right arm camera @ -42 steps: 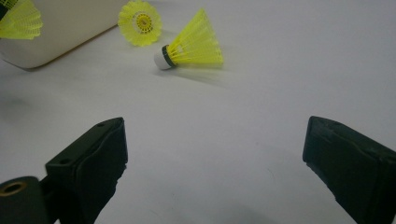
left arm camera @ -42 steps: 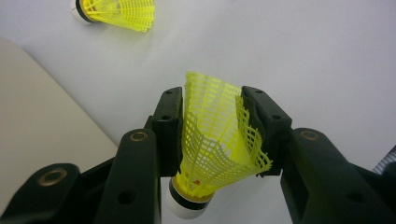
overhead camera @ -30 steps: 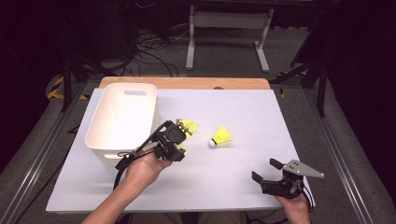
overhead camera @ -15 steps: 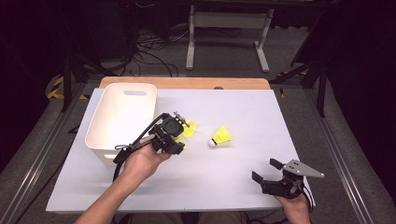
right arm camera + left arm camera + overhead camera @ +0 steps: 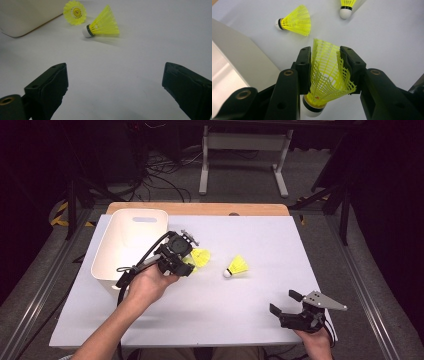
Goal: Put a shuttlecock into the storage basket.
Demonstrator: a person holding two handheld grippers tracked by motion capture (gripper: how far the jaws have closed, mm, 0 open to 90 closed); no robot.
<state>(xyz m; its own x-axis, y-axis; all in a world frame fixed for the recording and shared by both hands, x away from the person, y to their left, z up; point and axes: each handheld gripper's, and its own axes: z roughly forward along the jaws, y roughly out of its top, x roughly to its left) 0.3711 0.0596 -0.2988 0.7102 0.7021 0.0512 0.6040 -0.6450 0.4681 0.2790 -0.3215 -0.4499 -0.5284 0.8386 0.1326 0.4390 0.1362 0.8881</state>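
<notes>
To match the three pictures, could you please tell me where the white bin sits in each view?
High view: bin at the table's left, far half.
Left gripper view: bin wall along the left edge, beside the fingers.
Right gripper view: bin in the top left corner.
Shared landmark: the white table under it.

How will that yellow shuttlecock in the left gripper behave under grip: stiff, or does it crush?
Likely soft: the held shuttlecock has its mesh skirt buckled inward between the left gripper pads. Probably very light, being open mesh. Once released it may roll in an arc, like the cone-shaped shuttlecock lying on its side.
</notes>
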